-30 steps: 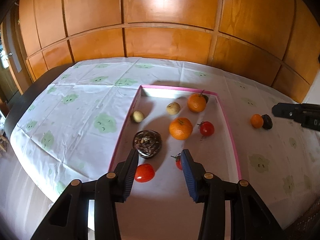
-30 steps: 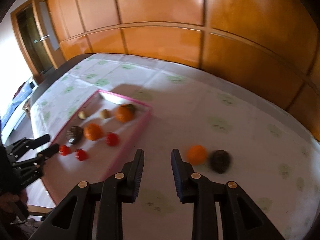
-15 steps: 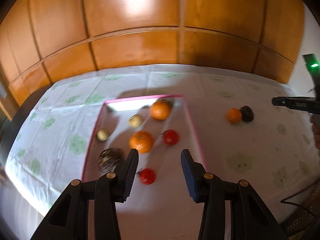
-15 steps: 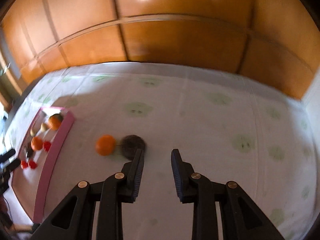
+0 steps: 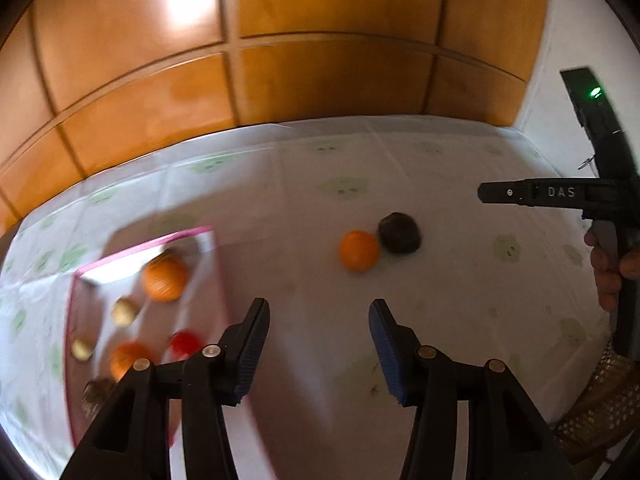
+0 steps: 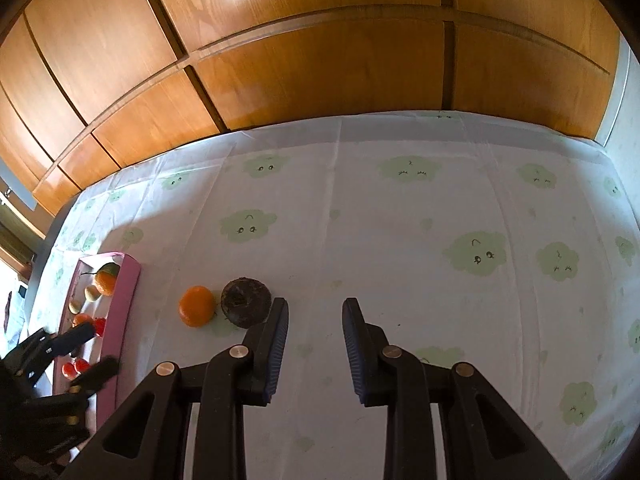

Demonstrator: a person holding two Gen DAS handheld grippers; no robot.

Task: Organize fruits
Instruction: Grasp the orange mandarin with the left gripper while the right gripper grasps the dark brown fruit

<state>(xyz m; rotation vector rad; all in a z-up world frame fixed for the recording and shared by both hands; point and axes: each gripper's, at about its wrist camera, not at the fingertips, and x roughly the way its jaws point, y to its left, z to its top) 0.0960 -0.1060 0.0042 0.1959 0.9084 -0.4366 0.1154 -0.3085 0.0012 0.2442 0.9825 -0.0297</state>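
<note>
A pink-rimmed tray [image 5: 216,264] [image 6: 124,304] holds oranges, small red tomatoes, small yellowish fruits and a dark round fruit. Outside it on the cloth lie a loose orange [image 5: 359,250] [image 6: 196,305] and a dark round fruit [image 5: 400,233] [image 6: 245,296], touching side by side. My left gripper [image 5: 318,312] is open and empty, above the cloth just right of the tray and short of the loose pair. My right gripper [image 6: 314,308] is open and empty, just right of the dark fruit; it also shows from the side in the left wrist view [image 5: 486,192].
The table is covered by a white cloth with green cloud faces [image 6: 400,220]. Wooden panelling [image 6: 320,60] runs along the far edge. A wicker chair [image 5: 600,408] stands at the table's near right corner. The left gripper shows in the right wrist view [image 6: 80,356] over the tray.
My left gripper has swung right from over the tray toward the loose orange and dark fruit. My right gripper has moved right past the pair, which now lies at its left finger.
</note>
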